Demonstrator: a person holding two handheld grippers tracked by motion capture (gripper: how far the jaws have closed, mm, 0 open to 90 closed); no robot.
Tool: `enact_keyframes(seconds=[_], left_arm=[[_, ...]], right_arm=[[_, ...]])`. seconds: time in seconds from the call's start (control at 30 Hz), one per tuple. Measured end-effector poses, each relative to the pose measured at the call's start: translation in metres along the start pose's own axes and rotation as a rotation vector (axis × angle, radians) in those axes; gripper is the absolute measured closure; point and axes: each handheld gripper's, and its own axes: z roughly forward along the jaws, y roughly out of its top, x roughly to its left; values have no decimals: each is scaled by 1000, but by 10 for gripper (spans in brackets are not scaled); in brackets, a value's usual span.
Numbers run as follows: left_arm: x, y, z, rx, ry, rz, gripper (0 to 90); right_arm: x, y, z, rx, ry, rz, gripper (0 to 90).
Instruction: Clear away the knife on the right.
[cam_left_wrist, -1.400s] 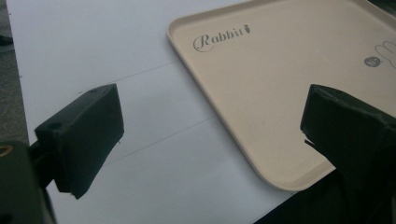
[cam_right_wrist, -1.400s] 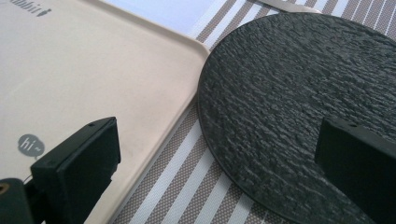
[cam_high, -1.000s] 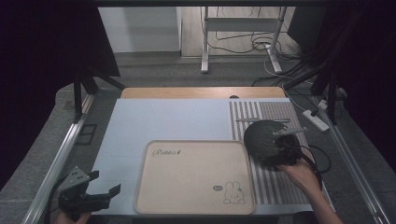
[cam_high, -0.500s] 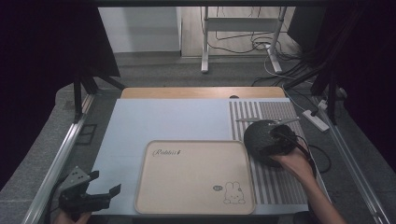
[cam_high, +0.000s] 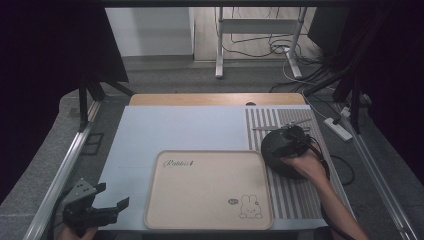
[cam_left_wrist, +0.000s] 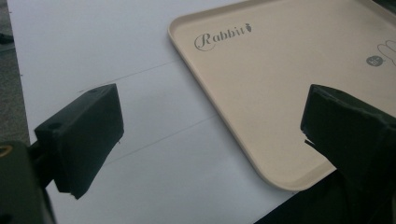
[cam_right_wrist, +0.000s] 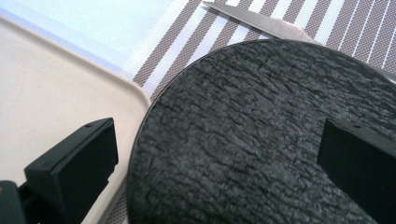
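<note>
**Right tool over the black plate, left tool idle at the worktop corner**

Your right tool (cam_high: 292, 137) sits over the round black plate (cam_high: 276, 150) in the high view, with your right hand (cam_high: 307, 165) behind it. The plate lies on the striped mat (cam_high: 295, 195) at the right of the worktop (cam_high: 185, 130), just beside the right edge of the beige tray (cam_high: 210, 192). A knife (cam_high: 272, 127) lies on the mat just beyond the plate. Your left tool (cam_high: 107, 207) rests at the near left corner of the worktop, well apart from the plate, its jaws spread.

Seen from the left gripper view, your left tool (cam_left_wrist: 210, 135) is released, gripping nothing. Between its jaws lie the pale worktop (cam_left_wrist: 116, 56) and the near corner of the tray (cam_left_wrist: 280, 70), which bears the word "Rabbit".

Seen from the right gripper view, your right tool (cam_right_wrist: 219, 158) is also released: one jaw hangs over the tray (cam_right_wrist: 46, 93), the other over the plate (cam_right_wrist: 243, 135), so the plate's rim lies between them. The plate's rough dark face is close under the camera, its edge just beside the tray's corner. Behind it, the knife blade (cam_right_wrist: 261, 25) runs across the mat (cam_right_wrist: 196, 32). You cannot tell whether either jaw touches the plate.
</note>
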Motion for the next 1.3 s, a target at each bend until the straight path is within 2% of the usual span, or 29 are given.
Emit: enact_keyframes(seconds=[0.33, 0.4, 0.53, 0.77, 0.97, 1.07, 1.2, 1.3], left_arm=[[0, 0, 0, -1, 0, -4, 60], [0, 0, 0, -1, 1, -4, 60], [0, 0, 0, -1, 0, -4, 60], [0, 0, 0, -1, 0, -4, 60], [1, 0, 0, 0, -1, -5, 60], [1, 0, 0, 0, -1, -5, 60], [1, 0, 0, 0, -3, -6, 60], [1, 0, 0, -1, -5, -7, 60]], right_arm=[[-15, 7, 17, 24, -10, 46, 0], [-17, 8, 19, 26, -11, 41, 4], [-18, 12, 20, 23, -4, 21, 83], [-23, 25, 21, 18, 21, -1, 370], [-28, 37, 26, 33, 64, -22, 615], [-30, 42, 30, 51, 73, -53, 743], [-33, 47, 37, 66, 97, -52, 897], [-36, 50, 41, 78, 98, -67, 898]])
